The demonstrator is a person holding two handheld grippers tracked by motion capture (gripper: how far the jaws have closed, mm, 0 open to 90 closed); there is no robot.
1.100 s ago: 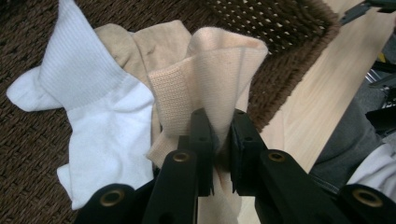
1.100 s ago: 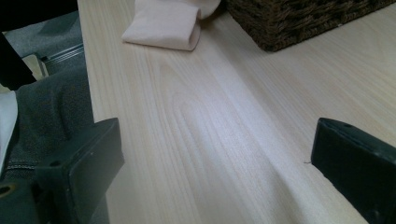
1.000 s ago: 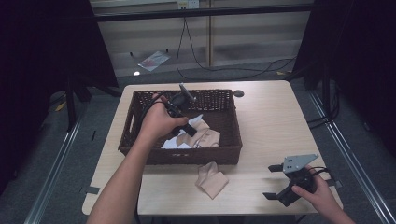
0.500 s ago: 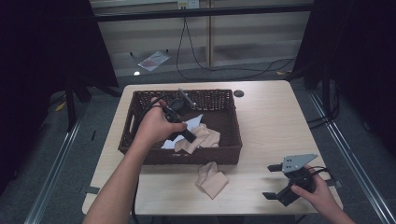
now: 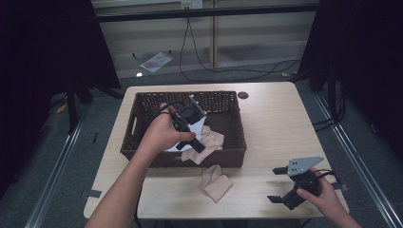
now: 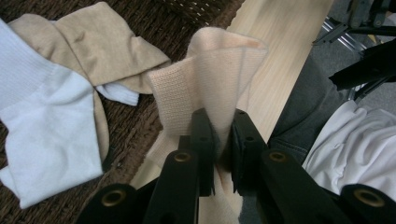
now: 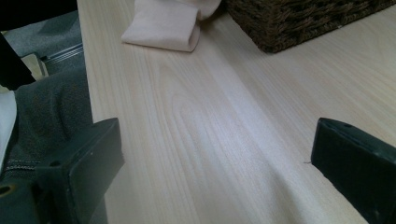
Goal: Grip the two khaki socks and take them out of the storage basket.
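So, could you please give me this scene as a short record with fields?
Left gripper: shut on peach sock, above the basket's near edge
Right gripper: open, holding nothing, low over the table
Basket: dark wicker; holds a white sock and a tan sock

The left gripper [image 5: 198,146], closed on a peach sock [image 6: 210,79], now sits a little nearer the front wall of the wicker basket [image 5: 142,102] than a second ago, its hand having drifted slightly toward the basket's left side. The pinched sock has come along with it, so more of its cloth stands bunched above the basket's front rim, while its lower end trails over the rim onto the bench [image 5: 271,123]. The white sock [image 6: 42,121] under the hand shows less than before.
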